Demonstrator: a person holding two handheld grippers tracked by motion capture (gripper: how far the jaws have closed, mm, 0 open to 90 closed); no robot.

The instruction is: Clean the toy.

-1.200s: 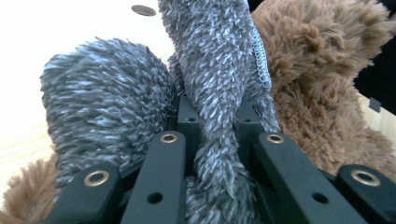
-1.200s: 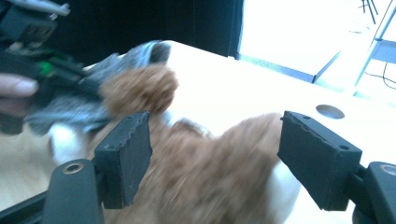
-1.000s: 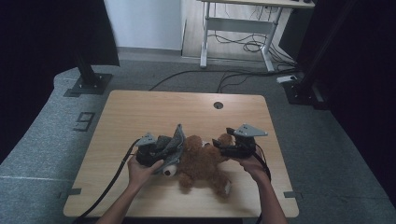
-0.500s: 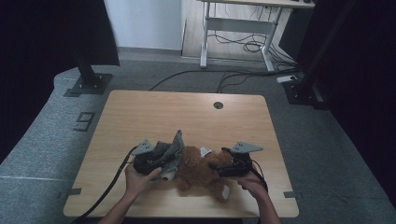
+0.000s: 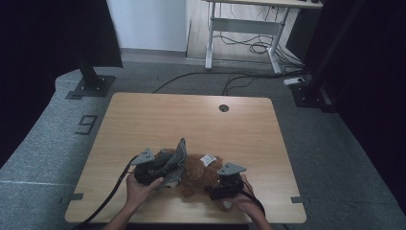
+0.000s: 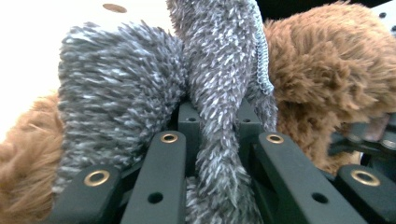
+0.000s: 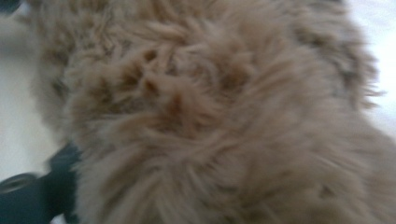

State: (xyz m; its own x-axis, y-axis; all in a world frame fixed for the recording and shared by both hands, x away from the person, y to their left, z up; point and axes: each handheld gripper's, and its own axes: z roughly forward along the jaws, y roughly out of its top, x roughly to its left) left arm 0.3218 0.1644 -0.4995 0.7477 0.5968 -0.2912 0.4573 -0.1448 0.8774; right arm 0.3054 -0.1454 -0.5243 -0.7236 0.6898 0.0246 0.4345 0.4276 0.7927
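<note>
A person works two hand-held grippers over a brown plush toy (image 5: 195,173) lying near the front edge of a wooden tabletop (image 5: 191,120). A grey fuzzy cloth (image 5: 176,160), perhaps a small garment, drapes the toy's left half and stands up in a peak.

The left gripper (image 5: 154,168) is clenched on a fold of the grey cloth; in the left gripper view the fabric (image 6: 219,116) is squeezed thin between the black jaws, with more of it bulging to one side and brown fur just beyond.

The right gripper (image 5: 221,188) sits low against the toy's right side. Its jaws have just been opening and now stand wide; in the right gripper view brown fur (image 7: 210,121) lies directly ahead, blurred. Whether the pads press on the fur cannot be told. A white tag (image 5: 208,159) lies on the toy, just beyond this gripper.

Both things look light, soft and floppy. The fur should compress and slide under a shallow pinch, so a deep bite on a limb or thick fold would hold better. The cloth is best gripped at a bunched edge, as now.
</note>
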